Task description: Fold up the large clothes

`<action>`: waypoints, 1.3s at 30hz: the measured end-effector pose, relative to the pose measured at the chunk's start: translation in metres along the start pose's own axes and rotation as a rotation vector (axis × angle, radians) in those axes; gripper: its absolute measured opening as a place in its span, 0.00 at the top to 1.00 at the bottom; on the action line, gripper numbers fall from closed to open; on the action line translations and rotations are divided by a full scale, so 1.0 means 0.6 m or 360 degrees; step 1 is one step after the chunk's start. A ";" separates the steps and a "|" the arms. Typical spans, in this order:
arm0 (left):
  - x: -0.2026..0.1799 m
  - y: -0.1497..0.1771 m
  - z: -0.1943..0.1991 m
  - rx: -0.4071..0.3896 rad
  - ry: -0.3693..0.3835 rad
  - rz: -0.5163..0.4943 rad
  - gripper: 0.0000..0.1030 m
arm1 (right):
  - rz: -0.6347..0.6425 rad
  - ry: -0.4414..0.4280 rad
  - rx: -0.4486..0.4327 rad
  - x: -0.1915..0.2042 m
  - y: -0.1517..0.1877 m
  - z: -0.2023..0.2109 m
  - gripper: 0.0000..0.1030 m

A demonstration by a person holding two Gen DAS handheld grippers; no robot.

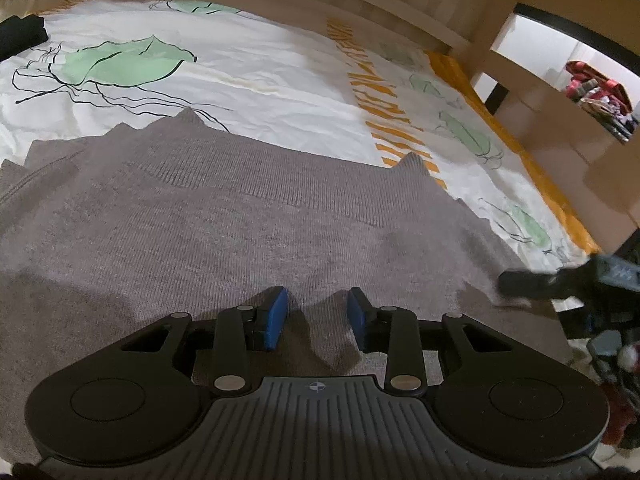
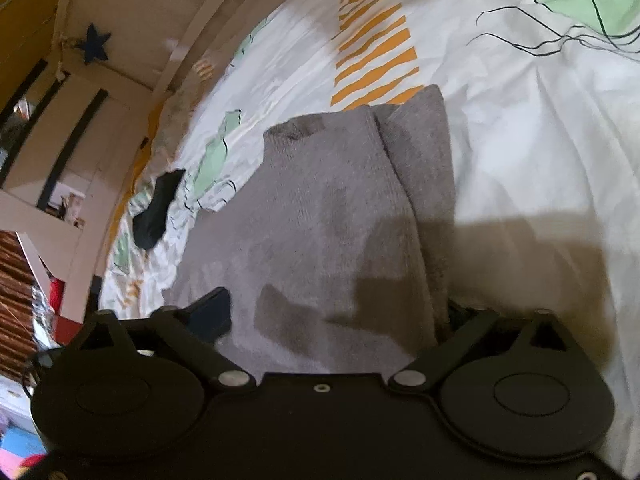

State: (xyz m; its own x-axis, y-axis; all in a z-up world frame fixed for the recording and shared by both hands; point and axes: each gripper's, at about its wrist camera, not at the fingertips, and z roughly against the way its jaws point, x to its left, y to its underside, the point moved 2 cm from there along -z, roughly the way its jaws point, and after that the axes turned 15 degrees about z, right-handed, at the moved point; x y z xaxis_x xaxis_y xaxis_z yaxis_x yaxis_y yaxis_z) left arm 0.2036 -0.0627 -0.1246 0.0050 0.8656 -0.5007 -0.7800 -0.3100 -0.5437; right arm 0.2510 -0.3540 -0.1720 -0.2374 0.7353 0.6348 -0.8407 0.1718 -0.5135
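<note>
Grey ribbed knit sweater (image 1: 224,216) lies flat on the bed's white leaf-print sheet (image 1: 260,80). Your left tool (image 1: 318,316) hovers part-open over a raised ridge, gripping nothing; right tool (image 2: 340,312) straddles the edge, wide open, likely for folding.

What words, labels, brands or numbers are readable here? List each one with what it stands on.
No readable text in either view.
Left gripper: a small crosshair sign on its ribbed grey body, no letters.
Bed cover: orange stripes and green leaf drawings, no words.
Grey sweater: no label showing.
Shelf clutter: too blurred to read.
</note>
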 end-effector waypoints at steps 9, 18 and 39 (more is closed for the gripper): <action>-0.022 -0.044 -0.009 -0.0018 0.0045 0.0067 0.73 | 0.0022 0.0096 0.0018 -0.009 0.007 0.011 0.57; -0.016 -0.055 -0.071 -0.0019 -0.0045 0.0059 0.76 | -0.0032 0.0014 -0.0014 -0.016 0.008 0.012 0.48; 0.019 0.021 0.025 0.0036 0.0103 -0.0074 0.76 | 0.0075 -0.0013 -0.0121 0.134 -0.043 0.052 0.67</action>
State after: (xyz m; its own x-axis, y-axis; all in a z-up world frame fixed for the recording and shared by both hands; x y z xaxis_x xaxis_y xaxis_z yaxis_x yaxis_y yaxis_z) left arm 0.1843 -0.0509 -0.1271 0.0811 0.8515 -0.5181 -0.7920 -0.2605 -0.5522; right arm 0.2384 -0.3198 -0.0899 -0.2799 0.7383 0.6136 -0.7894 0.1868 -0.5848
